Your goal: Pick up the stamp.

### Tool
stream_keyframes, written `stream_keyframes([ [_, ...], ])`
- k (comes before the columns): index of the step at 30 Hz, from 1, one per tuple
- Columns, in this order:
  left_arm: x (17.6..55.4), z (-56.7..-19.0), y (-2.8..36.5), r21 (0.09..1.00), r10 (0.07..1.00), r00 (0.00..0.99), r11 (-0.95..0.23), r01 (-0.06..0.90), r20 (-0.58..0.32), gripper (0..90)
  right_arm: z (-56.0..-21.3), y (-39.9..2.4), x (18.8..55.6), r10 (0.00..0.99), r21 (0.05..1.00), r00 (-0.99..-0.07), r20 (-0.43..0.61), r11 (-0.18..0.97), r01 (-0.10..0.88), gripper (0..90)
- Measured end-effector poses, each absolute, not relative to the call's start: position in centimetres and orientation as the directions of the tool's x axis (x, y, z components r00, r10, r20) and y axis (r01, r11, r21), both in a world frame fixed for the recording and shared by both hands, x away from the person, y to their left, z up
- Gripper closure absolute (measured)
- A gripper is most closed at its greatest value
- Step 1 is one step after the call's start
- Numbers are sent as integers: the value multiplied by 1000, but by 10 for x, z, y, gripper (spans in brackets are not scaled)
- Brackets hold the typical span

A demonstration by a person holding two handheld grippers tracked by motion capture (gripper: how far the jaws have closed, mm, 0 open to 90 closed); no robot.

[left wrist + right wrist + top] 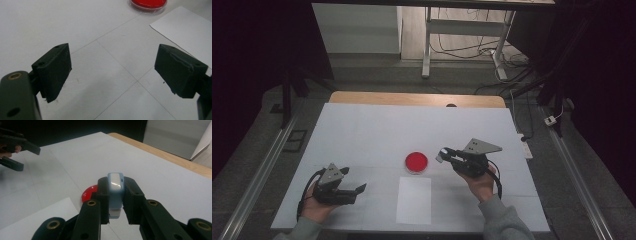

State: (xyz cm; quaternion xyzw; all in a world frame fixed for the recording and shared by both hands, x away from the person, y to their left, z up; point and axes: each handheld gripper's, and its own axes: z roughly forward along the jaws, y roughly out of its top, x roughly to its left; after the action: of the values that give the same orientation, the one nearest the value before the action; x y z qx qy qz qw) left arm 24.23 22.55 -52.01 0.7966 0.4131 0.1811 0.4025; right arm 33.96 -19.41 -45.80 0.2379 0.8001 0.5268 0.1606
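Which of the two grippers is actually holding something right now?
The right gripper: its jaws are shut on a small blue-and-white device near the red dish. The left gripper stands open over bare table.

White table w/ a wood strip along the far edge. Red dish sits approx mid-table. Paper sheet lies just beside it, twd the near edge.

At the centre of the high view sits a red dish beside a white sheet. The table cover is pale grey with faint grid lines. A light blue and white stamp sits between black pads.
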Motion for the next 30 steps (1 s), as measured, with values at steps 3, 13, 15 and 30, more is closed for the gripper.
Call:
stream_keyframes([
  [3, 242, -520, 225, 791, 803, 594, -335, 512, -44, 144, -458, -193, 336, 544, 921, -839, -2, 329, 211, 753],
  [13, 243, -521, 224, 789, 800, 598, -341, 511, -41, 144, -459, -190, 322, 521, 919, -854, -3, 338, 204, 752],
  [15, 243, -521, 224, 789, 801, 598, -341, 511, -41, 144, -458, -190, 318, 514, 921, -858, 2, 333, 202, 752],
  [30, 243, -521, 222, 790, 799, 600, -344, 508, -38, 145, -459, -180, 302, 464, 925, -885, 22, 327, 194, 752],
])
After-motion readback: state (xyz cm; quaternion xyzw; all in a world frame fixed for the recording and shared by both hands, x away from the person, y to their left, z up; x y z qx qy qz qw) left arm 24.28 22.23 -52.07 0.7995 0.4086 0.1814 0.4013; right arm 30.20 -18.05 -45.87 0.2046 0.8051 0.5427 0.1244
